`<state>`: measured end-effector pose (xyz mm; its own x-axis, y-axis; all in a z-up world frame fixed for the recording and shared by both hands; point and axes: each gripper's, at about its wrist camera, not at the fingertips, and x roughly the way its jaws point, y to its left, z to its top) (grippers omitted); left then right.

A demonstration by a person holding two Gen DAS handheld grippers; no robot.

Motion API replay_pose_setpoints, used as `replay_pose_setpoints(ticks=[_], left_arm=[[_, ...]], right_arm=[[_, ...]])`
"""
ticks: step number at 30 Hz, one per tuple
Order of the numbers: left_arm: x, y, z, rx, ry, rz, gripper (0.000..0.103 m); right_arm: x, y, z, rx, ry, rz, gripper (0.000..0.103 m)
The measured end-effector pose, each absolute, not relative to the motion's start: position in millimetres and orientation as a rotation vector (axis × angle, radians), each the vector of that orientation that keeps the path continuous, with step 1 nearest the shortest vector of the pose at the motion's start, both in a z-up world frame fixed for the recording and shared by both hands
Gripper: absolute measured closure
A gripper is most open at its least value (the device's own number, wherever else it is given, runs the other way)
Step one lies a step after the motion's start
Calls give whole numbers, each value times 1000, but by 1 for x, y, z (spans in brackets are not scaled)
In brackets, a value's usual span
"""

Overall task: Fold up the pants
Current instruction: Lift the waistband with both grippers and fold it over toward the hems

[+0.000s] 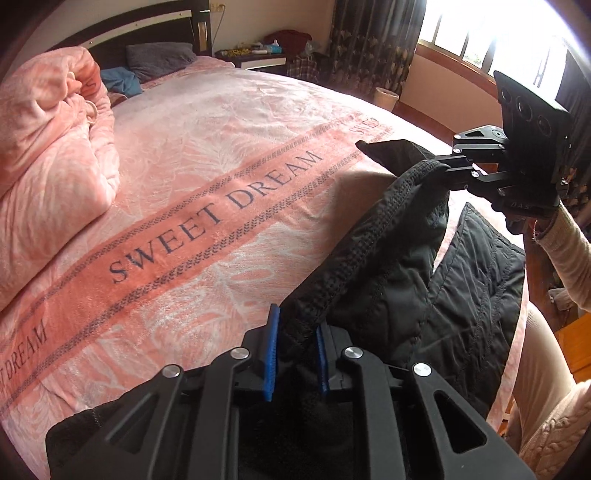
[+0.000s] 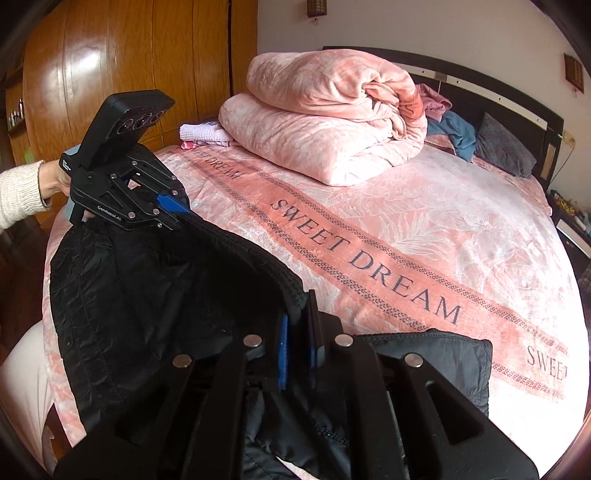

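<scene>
Black quilted pants (image 1: 424, 280) hang by the ribbed waistband between my two grippers, above the near edge of the pink bed (image 1: 207, 155). My left gripper (image 1: 295, 332) is shut on one end of the waistband, between its blue pads. My right gripper (image 1: 448, 171) is shut on the other end, up and to the right. In the right wrist view my right gripper (image 2: 297, 325) pinches the waistband, the pants (image 2: 147, 295) drape left and down, and my left gripper (image 2: 181, 216) holds the far end. A pant leg (image 2: 436, 354) lies on the bed.
A folded pink quilt (image 2: 325, 122) sits at the head of the bed, with a grey pillow (image 2: 502, 147) and blue cloth (image 2: 458, 133) beside it. A wooden wardrobe (image 2: 129, 55) stands behind the bed, a window (image 1: 480, 33) and nightstand (image 1: 258, 55) on the other side.
</scene>
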<state>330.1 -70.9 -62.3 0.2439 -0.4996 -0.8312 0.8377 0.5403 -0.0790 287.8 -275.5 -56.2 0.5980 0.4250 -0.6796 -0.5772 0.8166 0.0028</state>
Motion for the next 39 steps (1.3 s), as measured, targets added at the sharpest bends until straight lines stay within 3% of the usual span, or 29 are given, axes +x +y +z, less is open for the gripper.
replay_pose_setpoints(ticks=[7,15,33,35,36,37,38,39], left_arm=[[229,-48,-42,380,846,-836,86],[130,-45,-57,359,811,-730,84],[73,-29,-169,55,1061,-623,71],[71,-27,-171,31,1062,-619,66],[70,-26,-171,21,1068,-620,54],[69,-26,-169,13,1076,-615,30],[66,-25,-167,-3,1081,-611,17],[63,-22,-163,-22,1072,-601,8]], right_arm=[[197,-265,-38,-247,681,606,95],[123,-260,-53,-199,738,575,94],[65,-243,-142,-203,997,473,91],[61,-242,-148,-199,1014,470,79],[60,-242,-148,-181,1024,480,76],[58,-243,-146,-158,1022,491,67],[56,-244,-142,-131,1016,508,54],[52,-248,-135,-97,1000,518,47]])
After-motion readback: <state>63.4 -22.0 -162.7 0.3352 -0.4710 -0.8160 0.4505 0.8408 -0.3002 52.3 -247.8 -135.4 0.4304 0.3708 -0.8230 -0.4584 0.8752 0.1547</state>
